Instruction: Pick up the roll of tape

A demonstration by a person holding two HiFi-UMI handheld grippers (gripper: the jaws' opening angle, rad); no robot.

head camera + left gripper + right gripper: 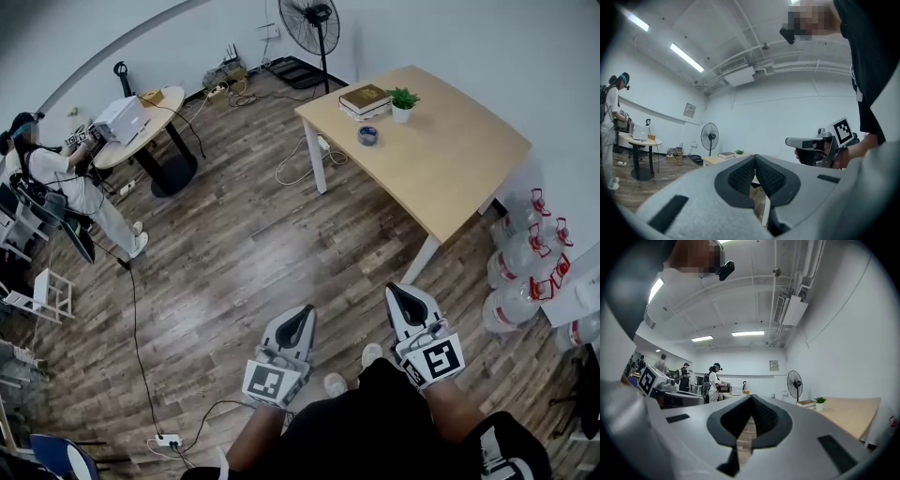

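Observation:
The roll of tape (368, 135) is a small bluish ring on the light wooden table (441, 159), next to a stack of books (365, 98) and a small potted plant (403, 101). My left gripper (301, 321) and right gripper (402, 297) are held level over the wooden floor, side by side and well short of the table. Both are shut with nothing between the jaws. In the left gripper view the left gripper (755, 159) has its pads together, with the table (715, 160) far ahead. The right gripper (751, 398) is also closed, with the table (848, 413) to its right.
A standing fan (312, 23) is behind the table. Several large water bottles (525, 258) stand on the floor to the right. A person (56, 183) works at a round table (155, 117) at the left. A power strip (169, 439) and its cable lie on the floor near my feet.

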